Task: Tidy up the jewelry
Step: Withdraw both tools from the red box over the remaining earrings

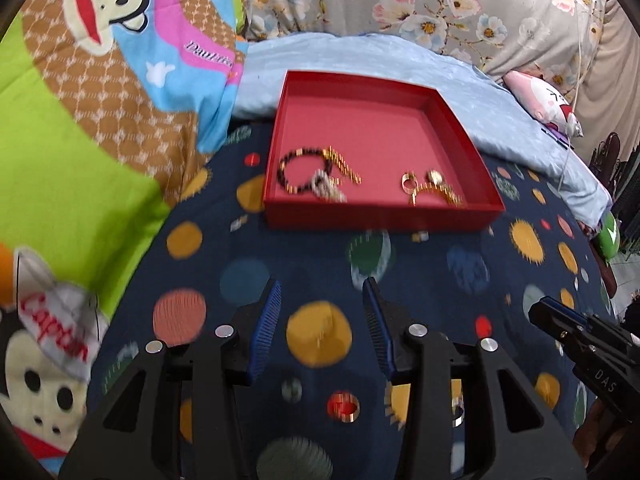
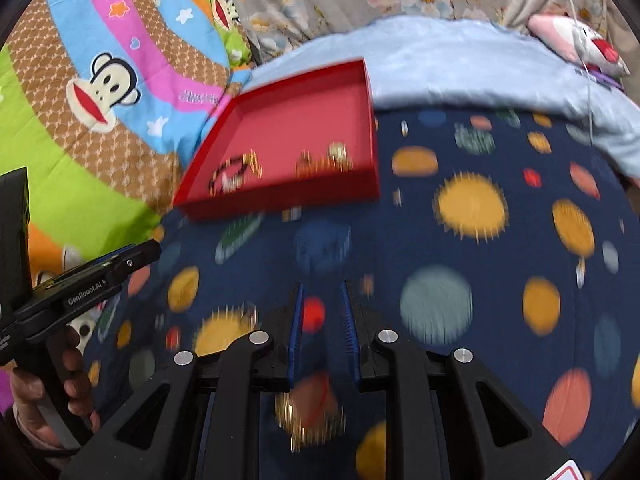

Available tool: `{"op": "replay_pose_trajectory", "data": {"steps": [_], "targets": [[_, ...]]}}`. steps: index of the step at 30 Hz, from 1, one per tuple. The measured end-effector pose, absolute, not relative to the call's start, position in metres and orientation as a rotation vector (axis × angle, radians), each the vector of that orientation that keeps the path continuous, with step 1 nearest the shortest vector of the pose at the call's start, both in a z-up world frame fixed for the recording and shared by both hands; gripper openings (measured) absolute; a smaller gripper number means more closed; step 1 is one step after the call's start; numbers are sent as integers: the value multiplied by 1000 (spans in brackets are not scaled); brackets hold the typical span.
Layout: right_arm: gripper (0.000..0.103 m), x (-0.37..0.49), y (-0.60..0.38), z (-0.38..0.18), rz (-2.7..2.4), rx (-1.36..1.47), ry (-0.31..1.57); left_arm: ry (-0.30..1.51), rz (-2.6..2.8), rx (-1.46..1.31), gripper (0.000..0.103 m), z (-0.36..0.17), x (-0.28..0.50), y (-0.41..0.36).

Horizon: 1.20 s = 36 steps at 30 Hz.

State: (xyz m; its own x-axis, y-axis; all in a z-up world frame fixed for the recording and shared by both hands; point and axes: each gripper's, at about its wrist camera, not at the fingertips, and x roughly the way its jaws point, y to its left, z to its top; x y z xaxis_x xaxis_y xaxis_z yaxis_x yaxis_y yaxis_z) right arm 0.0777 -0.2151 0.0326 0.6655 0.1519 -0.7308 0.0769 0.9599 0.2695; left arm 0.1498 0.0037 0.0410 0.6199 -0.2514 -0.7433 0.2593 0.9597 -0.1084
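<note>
Surface: navy bedsheet [image 1: 440, 280] with coloured dots
Bedding: cartoon quilt [image 1: 100, 140] at 9 o'clock, floral pillow [image 1: 400, 0] at 12
Jewelry: in red tray [image 1: 380, 220], 12 o'clock
Left gripper [image 1: 322, 300]: jaws apart, empty
Right gripper [image 2: 322, 300]: narrow gap, empty

Legible text: the word "Captain" in red script on the white cap [image 1: 60, 328] of the cartoon monkey printed on the quilt [image 1: 80, 152]; "GenRobot.AI" in white on the black body of the left gripper [image 2: 138, 258] as seen from the right wrist view; the letters "DAS" in white on the black body of the right gripper [image 1: 540, 312] as seen from the left wrist view. Script lettering on the quilt's pink band [image 1: 208, 54] is too blurred to read with certainty.
</note>
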Motion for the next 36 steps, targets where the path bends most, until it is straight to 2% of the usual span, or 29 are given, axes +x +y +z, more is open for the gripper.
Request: {"op": "replay_pose_trajectory", "data": {"steps": [7, 12, 20, 31, 33, 34, 36], "targets": [[19, 35, -202, 11, 36, 291, 905, 880, -309, 11, 41, 22, 102, 9], [23, 19, -197, 6, 37, 304, 907, 866, -302, 17, 41, 15, 83, 14], [24, 4, -190, 1, 23, 261, 899, 852, -271, 68, 50, 6, 67, 18], [30, 4, -187, 1, 26, 243, 889, 883, -268, 50, 50, -2, 84, 4], [31, 5, -186, 1, 29, 241, 888, 887, -264, 53, 45, -3, 88, -1], [32, 5, -186, 1, 30, 240, 888, 890, -268, 61, 38, -5, 89, -4], [34, 5, -184, 1, 31, 233, 887, 880, -262, 81, 30, -6, 89, -8]]}}
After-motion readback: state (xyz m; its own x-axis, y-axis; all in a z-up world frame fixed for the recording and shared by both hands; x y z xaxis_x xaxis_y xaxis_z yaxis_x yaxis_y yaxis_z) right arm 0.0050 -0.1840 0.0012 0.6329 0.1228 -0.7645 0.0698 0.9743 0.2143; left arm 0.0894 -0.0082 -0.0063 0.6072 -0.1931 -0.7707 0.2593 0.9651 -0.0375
